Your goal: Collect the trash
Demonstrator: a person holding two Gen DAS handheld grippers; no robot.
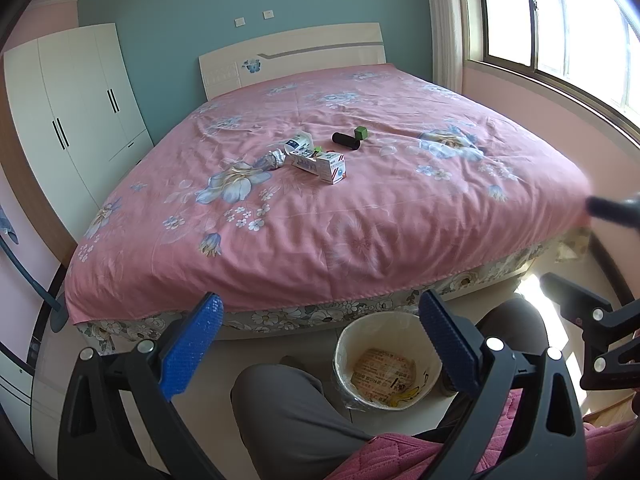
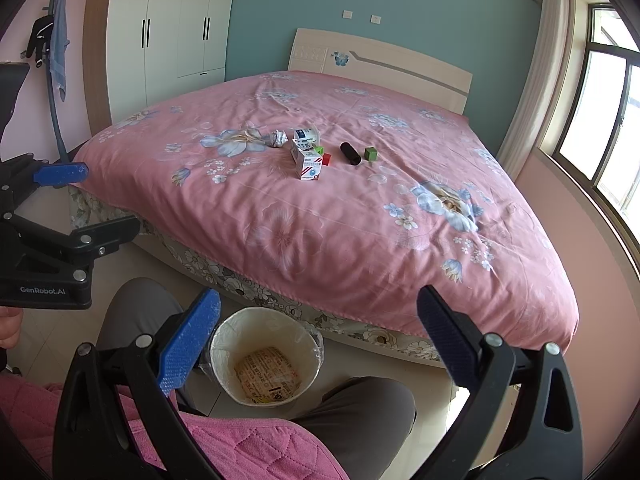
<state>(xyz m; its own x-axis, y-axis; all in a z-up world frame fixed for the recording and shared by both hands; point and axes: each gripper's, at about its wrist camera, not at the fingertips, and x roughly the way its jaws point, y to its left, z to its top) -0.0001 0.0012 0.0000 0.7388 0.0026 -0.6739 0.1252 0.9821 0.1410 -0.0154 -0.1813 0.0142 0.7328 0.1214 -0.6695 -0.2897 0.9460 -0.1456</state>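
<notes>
On the pink bedspread (image 1: pixel 320 216) lies a cluster of trash: a crumpled foil ball (image 1: pixel 272 159) (image 2: pixel 279 137), a crushed white wrapper (image 1: pixel 298 143) (image 2: pixel 306 133) and white cartons (image 1: pixel 326 165) (image 2: pixel 309 160). A black cylinder (image 1: pixel 346 139) (image 2: pixel 350 153), a green cube (image 1: pixel 361 133) (image 2: pixel 371 154) and a small red cube (image 2: pixel 327 159) lie beside them. A lined waste bin (image 1: pixel 386 364) (image 2: pixel 266 354) stands on the floor between the person's knees. My left gripper (image 1: pixel 320 320) and right gripper (image 2: pixel 318 320) are both open and empty, held above the bin, well short of the trash.
A white wardrobe (image 2: pixel 168 28) stands left of the bed, a window (image 1: pixel 560 20) on the right. The person's grey trouser legs (image 1: pixel 296 412) and pink quilted jacket (image 2: pixel 240 452) fill the foreground. Tiled floor runs along the bed's foot.
</notes>
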